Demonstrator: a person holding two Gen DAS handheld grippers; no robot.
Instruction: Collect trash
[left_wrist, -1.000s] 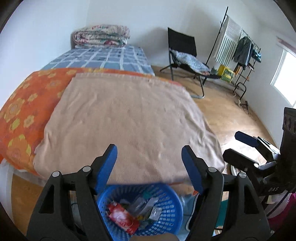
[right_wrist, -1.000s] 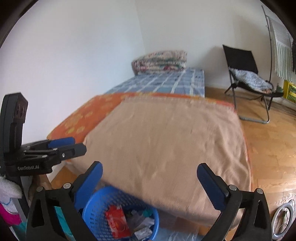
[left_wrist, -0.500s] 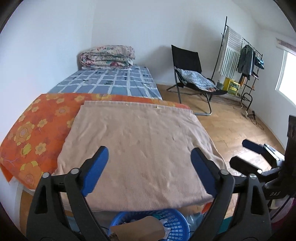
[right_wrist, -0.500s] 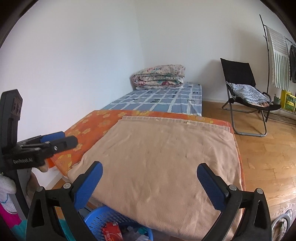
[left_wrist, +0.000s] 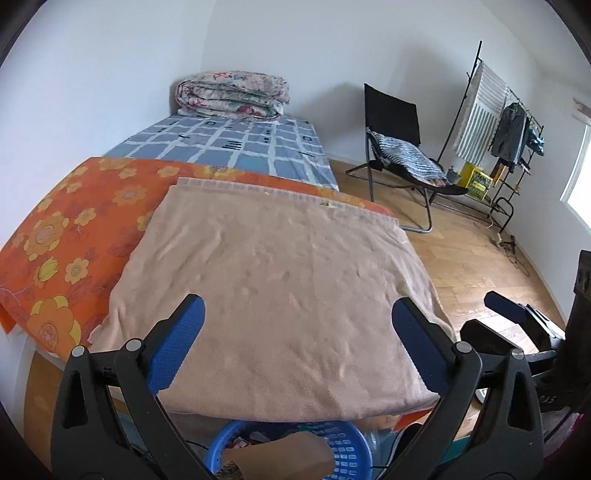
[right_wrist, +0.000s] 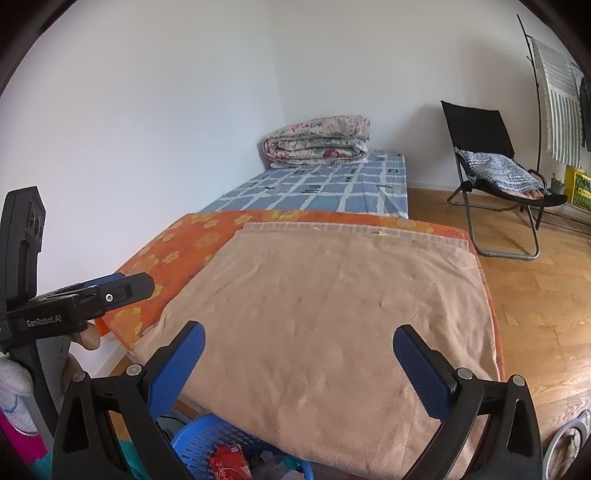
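Both grippers are spread wide with nothing between the blue pads: the left gripper (left_wrist: 297, 341) and the right gripper (right_wrist: 299, 363) both hang over the near end of the bed, pointing along the tan blanket (left_wrist: 280, 295). That blanket lies flat on top of an orange flowered sheet (left_wrist: 74, 229), and further back there's a blue checked sheet (left_wrist: 236, 144) with a folded floral quilt (left_wrist: 232, 94) up against the wall. Trash-wise, the blue basket (right_wrist: 207, 439) sits on the floor right at the foot of the bed, partly tucked under the blanket's overhang, and you can see a red wrapper (right_wrist: 225, 461) plus some other scraps I can't make out inside it. Off to the side on the wood floor there's a black folding chair (left_wrist: 399, 147) with a striped cloth on it, and a clothes rack (left_wrist: 506, 122) near the window
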